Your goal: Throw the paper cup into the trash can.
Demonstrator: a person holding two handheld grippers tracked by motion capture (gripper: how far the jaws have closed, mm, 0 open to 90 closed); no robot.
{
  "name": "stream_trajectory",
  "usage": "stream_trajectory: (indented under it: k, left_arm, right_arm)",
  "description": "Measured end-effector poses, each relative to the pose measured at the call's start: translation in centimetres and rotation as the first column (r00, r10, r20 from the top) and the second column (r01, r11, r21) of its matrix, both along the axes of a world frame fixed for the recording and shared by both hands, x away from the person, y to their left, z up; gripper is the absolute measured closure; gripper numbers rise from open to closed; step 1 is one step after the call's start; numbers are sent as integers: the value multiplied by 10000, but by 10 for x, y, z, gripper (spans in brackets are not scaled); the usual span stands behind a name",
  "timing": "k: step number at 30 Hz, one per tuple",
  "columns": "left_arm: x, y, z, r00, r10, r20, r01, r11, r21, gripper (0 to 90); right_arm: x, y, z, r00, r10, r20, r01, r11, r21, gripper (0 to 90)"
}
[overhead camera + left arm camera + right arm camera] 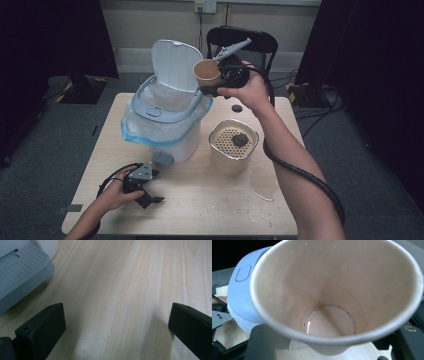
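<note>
Paper cup (206,73) is held up in the air by the right hand-held gripper (220,82), above the counter (200,200) and just beside the open bin (165,115), with its mouth tipped toward the person. The jaws pinch it low on its wall, which probably keeps the rim free for tipping or dropping it. In the right gripper view the cup (334,295) is nearly empty: a thin film of liquid glints on the bottom, a few dark specks ring the base, and droplets cling near the rim. The bin stands with its white lid (175,62) swung up and a clear bag folded over its grey rim, so it looks ready to take the cup; I cannot tell what lies inside it. To the right of the bin sits a cream strainer pot (233,145) with a perforated top carrying a dark wet lump, likely what was strained out of the cup. A puddle (262,185) lies on the counter nearby. The left hand-held gripper (147,195) rests low on the counter in front of the bin, jaws spread wide with nothing between them, seemingly parked out of the way.
</note>
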State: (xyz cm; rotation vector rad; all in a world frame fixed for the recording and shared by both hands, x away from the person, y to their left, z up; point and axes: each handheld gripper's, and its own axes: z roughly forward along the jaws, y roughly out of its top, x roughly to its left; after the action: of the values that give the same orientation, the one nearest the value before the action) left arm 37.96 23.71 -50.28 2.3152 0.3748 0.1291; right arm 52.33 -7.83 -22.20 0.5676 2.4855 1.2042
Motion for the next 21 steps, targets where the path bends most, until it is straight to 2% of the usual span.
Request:
stream_trajectory:
  k: [5, 21]
  left_arm:
    - [0, 0, 0, 10000, -2, 0, 2, 10000, 3, 5]
    - [0, 0, 0, 10000, -12, 6, 12, 10000, -25, 5]
  right_arm:
    - [-1, 9, -1, 9999, 146, -43, -146, 9999, -54, 330]
    - [2, 41, -6, 9983, 566, -119, -564, 9981, 229, 328]
